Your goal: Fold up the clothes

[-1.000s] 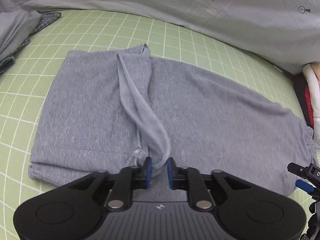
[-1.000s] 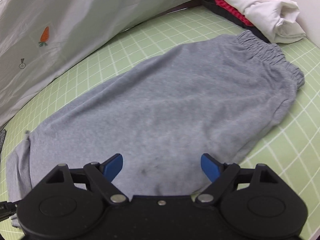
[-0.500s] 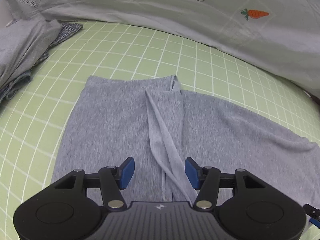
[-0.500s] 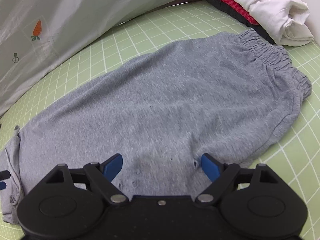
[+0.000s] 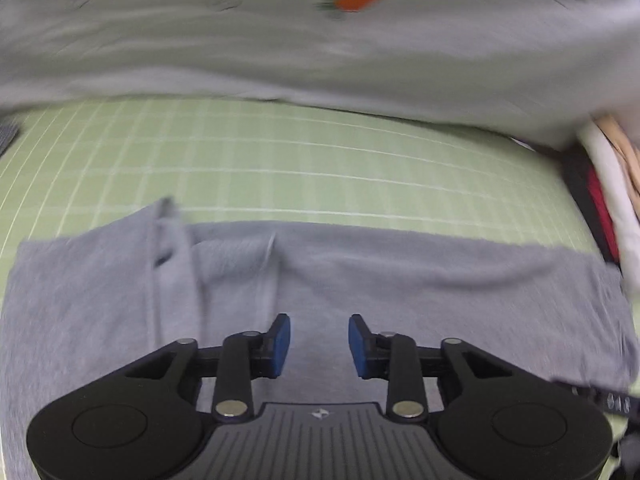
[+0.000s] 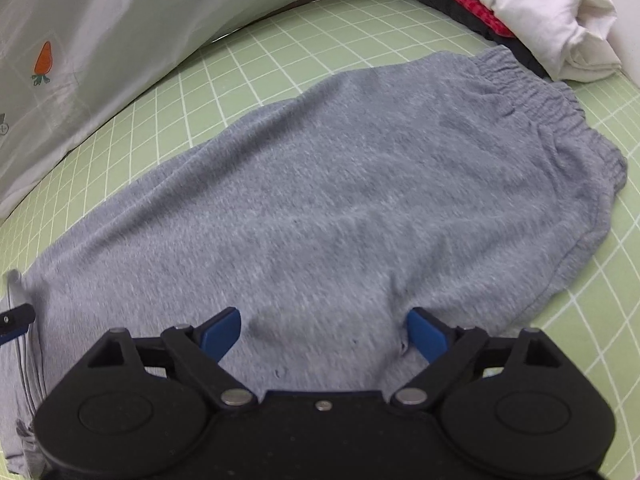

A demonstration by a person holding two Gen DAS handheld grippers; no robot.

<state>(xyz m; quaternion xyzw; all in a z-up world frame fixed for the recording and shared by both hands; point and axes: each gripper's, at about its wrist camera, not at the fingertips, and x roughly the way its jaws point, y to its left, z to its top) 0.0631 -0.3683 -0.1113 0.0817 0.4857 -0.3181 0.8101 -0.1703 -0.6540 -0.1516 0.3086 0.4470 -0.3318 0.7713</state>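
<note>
The grey shorts lie flat on the green grid mat, waistband toward the clothes pile, probably spread so they can be folded over. The left tool hangs over the shorts near the folded leg end, its jaws closing with nothing pinched between them. The right tool stands wide and opening over the near edge of the shorts, empty, likely readying a grab
</note>
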